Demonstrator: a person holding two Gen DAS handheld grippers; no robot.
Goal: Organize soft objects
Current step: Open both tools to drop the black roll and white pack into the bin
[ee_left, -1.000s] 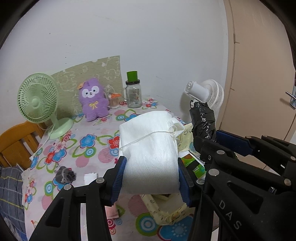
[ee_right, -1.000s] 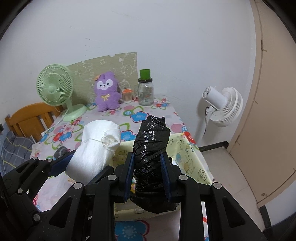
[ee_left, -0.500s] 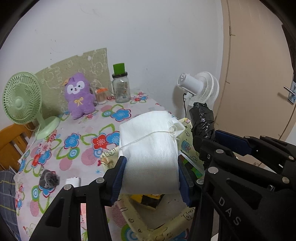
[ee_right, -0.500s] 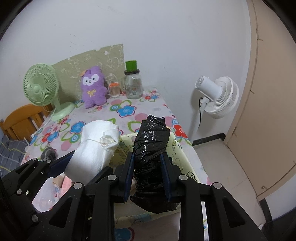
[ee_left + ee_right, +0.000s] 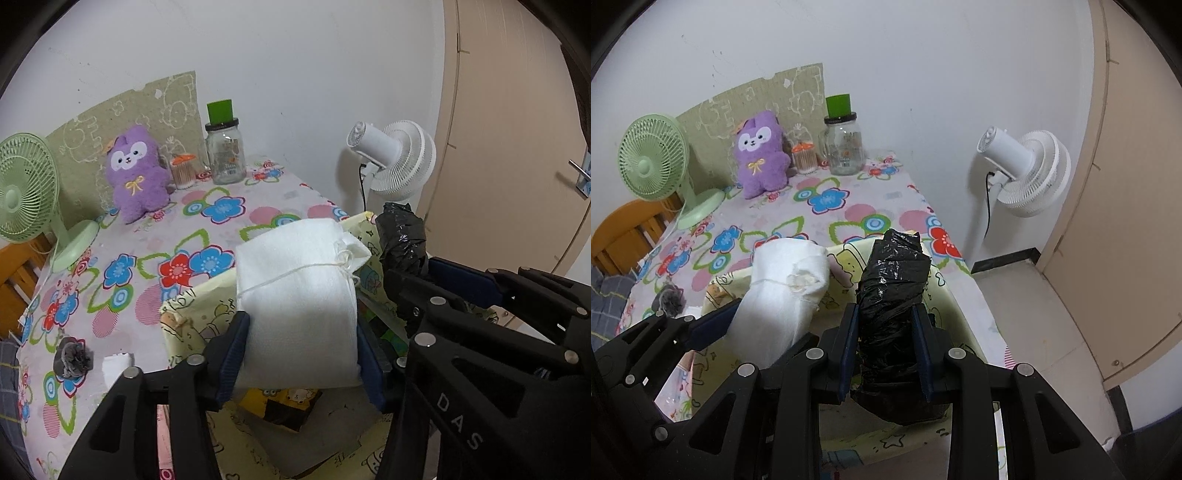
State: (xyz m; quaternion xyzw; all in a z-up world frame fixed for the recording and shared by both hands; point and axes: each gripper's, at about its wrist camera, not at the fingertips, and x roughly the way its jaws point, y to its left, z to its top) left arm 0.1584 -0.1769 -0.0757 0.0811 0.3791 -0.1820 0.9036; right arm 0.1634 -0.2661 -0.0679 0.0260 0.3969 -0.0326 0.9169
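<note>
My left gripper (image 5: 301, 332) has a white cloth bundle (image 5: 295, 288) tied with string between its blue pads. Its jaws are opening, though the pads still touch the bundle's sides. My right gripper (image 5: 885, 314) is shut on a black plastic-wrapped bundle (image 5: 890, 280). Both bundles hang side by side over a yellow cartoon-print fabric box (image 5: 192, 299) at the table's near right corner. The white bundle (image 5: 783, 291) is to the left of the black one. Inside the box, under the white bundle, lie a yellow-and-black packet (image 5: 280, 402) and something white.
On the flowered tablecloth (image 5: 147, 236) stand a purple plush (image 5: 136, 173), a green desk fan (image 5: 26, 188), a glass jar (image 5: 225, 155) and a small orange-lidded pot. A grey fuzzy object (image 5: 72, 358) lies near left. A white floor fan (image 5: 1030, 173) and a beige door are at the right.
Both grippers have moved forward and down with their bundles, which now hang lower over the yellow box. The left pads stand slightly wider around the white bundle.
</note>
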